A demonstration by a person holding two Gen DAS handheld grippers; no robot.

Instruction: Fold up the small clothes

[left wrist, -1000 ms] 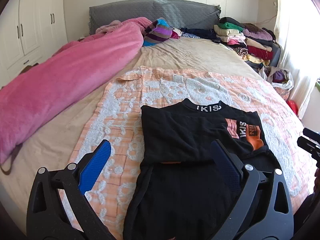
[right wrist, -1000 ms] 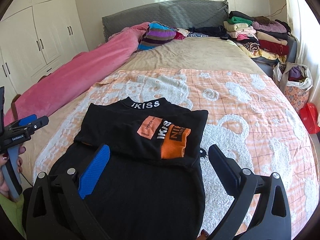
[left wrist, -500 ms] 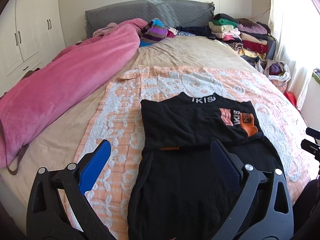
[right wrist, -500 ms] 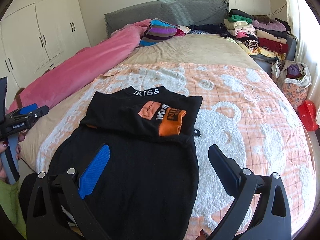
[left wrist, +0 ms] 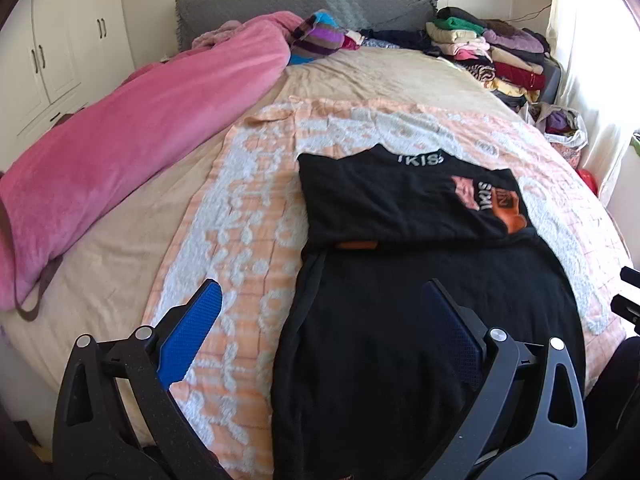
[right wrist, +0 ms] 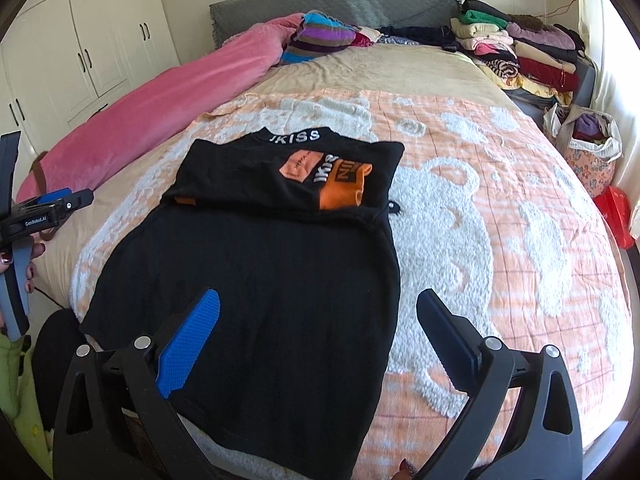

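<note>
A black top [left wrist: 404, 280] [right wrist: 260, 264] with an "IKISS" collar lies flat on an orange and white blanket [left wrist: 256, 216] [right wrist: 480, 216], its sleeves folded across the chest and an orange patch [right wrist: 342, 190] showing. My left gripper [left wrist: 324, 336] hovers open over the top's lower left edge, blue pad over the blanket, nothing between the fingers. Over the hem's right side, my right gripper [right wrist: 318, 338] is open and holds nothing. The left gripper [right wrist: 52, 204] also appears at the left edge of the right wrist view, held by a hand [right wrist: 28, 264].
A long pink duvet [left wrist: 140, 136] [right wrist: 160, 120] runs down the bed's left side. Folded clothes are stacked [left wrist: 496, 48] [right wrist: 524, 52] at the far right by the grey headboard [left wrist: 304, 4]. A cloth bag [right wrist: 588, 148] and white wardrobe [right wrist: 80, 48] flank the bed.
Both grippers have pulled back toward the foot of the bed, so more of the top's lower half shows. Both stay open; the garment has not moved.
</note>
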